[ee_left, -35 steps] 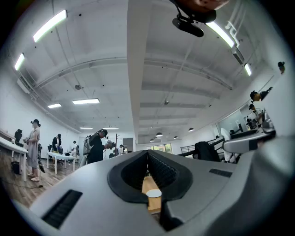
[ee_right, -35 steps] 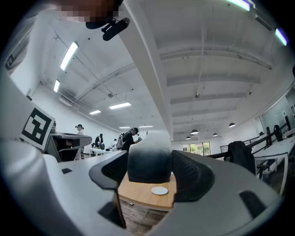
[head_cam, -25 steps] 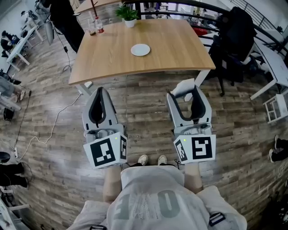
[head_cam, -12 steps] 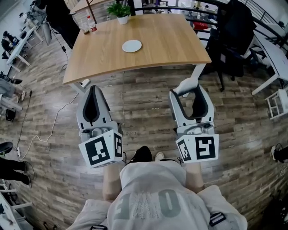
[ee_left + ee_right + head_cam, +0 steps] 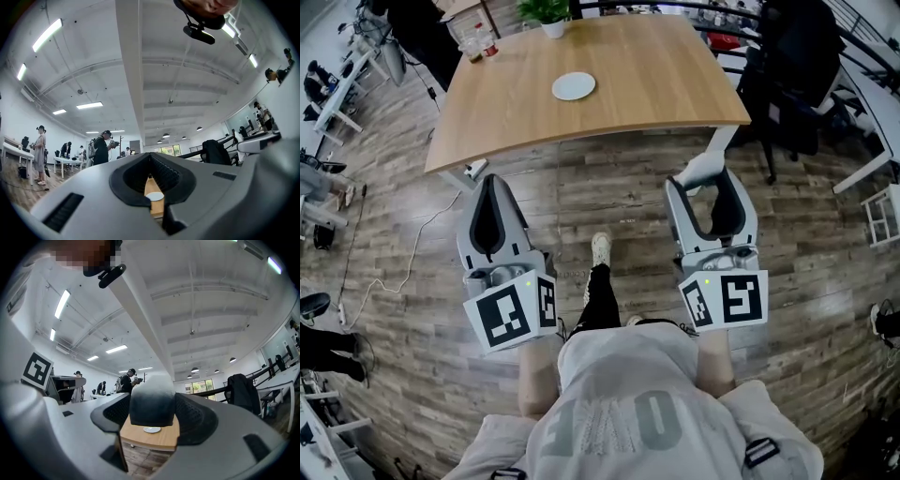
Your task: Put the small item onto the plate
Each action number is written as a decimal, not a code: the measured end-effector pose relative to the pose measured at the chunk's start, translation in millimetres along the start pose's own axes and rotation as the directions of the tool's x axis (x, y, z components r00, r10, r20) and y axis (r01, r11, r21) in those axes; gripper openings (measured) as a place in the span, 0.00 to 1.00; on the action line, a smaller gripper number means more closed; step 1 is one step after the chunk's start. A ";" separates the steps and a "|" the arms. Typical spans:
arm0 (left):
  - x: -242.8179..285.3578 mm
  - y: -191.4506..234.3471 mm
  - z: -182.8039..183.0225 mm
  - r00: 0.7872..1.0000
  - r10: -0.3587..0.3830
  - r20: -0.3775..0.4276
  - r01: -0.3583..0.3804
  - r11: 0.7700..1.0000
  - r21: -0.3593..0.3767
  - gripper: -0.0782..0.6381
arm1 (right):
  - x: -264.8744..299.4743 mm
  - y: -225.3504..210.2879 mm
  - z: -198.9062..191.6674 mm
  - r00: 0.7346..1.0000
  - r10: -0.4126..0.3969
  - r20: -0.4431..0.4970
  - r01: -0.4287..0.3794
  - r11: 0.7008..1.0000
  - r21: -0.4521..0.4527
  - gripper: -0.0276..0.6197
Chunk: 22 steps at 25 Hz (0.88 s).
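The right gripper [image 5: 705, 183] sits at right of centre in the head view, its jaws spread around a small item [image 5: 695, 172] whose pale end juts past the tips. In the right gripper view the small item [image 5: 151, 405] fills the gap between the dark ribbed pads, white at the top and dark grey lower down, with both pads pressed to its sides. The left gripper [image 5: 492, 184], at left of centre in the head view, has its jaws drawn together at the tips into a narrow teardrop shape. The left gripper view shows only a slim opening between the pads, with nothing inside it. Both grippers are held over the wooden plank floor [image 5: 619, 202], well short of the table [image 5: 647, 75] that fills the upper middle of the frame. The white plate [image 5: 573, 86] lies bare on the tabletop, left of its centre and far from the small item. A potted plant [image 5: 546, 13] and some bottles [image 5: 478, 45] stand near the table's far edge at upper left. The person's shoe [image 5: 600, 249] shows between the two grippers.
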State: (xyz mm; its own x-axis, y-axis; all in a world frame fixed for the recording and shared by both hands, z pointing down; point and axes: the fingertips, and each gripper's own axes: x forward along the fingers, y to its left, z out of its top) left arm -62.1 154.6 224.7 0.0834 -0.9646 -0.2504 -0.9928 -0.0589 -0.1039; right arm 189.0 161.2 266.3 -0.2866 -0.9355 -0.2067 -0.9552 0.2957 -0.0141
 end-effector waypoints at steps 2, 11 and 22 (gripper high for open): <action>18.0 10.2 -8.5 1.000 0.024 0.004 -0.024 0.999 -0.023 0.12 | 22.0 -0.6 -7.2 1.000 0.021 -0.013 -0.021 1.000 -0.010 0.52; 129.5 52.8 -46.6 0.997 0.082 -0.011 -0.083 0.994 -0.069 0.12 | 141.8 0.6 -29.7 0.995 0.083 -0.047 -0.085 0.995 -0.052 0.52; 285.3 85.5 -75.7 1.000 0.022 -0.017 -0.023 0.998 -0.051 0.12 | 310.5 -3.4 -55.6 0.990 0.103 -0.092 -0.109 0.993 -0.052 0.52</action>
State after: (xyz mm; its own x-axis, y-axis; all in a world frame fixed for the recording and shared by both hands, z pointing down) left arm -129.6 -145.1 217.3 0.0598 -0.9699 -0.2362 -0.9976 -0.0496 -0.0487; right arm 99.2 -141.0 256.6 -0.3895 -0.9137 -0.1160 -0.9210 0.3850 0.0596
